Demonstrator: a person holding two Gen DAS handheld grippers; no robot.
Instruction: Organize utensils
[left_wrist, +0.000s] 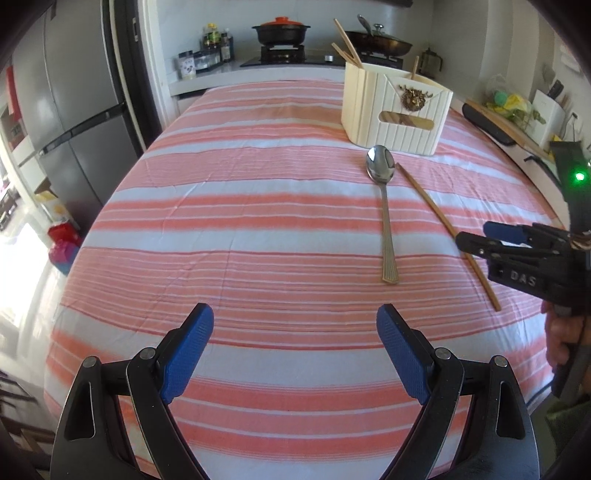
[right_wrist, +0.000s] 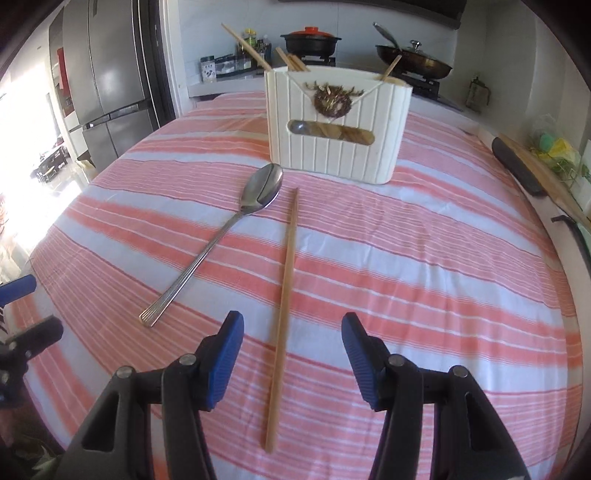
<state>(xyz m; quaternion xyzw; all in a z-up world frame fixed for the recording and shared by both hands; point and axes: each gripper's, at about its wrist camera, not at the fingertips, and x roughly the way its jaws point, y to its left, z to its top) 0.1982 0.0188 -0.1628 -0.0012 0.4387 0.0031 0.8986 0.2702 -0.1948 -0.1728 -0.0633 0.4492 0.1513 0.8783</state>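
Note:
A white ribbed utensil holder (left_wrist: 395, 110) (right_wrist: 338, 125) stands at the far side of the striped tablecloth with several chopsticks (left_wrist: 345, 42) (right_wrist: 251, 50) sticking out. A steel spoon (left_wrist: 384, 206) (right_wrist: 221, 236) and one wooden chopstick (left_wrist: 443, 225) (right_wrist: 286, 291) lie flat in front of it. My left gripper (left_wrist: 295, 332) is open and empty above the cloth, left of the spoon's handle. My right gripper (right_wrist: 291, 347) is open, its fingers on either side of the chopstick's near half, above it. The right gripper also shows in the left wrist view (left_wrist: 476, 238).
The table (left_wrist: 221, 221) (right_wrist: 443, 277) has a pink and white striped cloth. Behind it are a stove with a black pot (left_wrist: 281, 31) and a pan (right_wrist: 413, 61), spice jars (left_wrist: 207, 55), and a fridge (left_wrist: 74, 110) to the left. A board and clutter (right_wrist: 535, 166) line the right edge.

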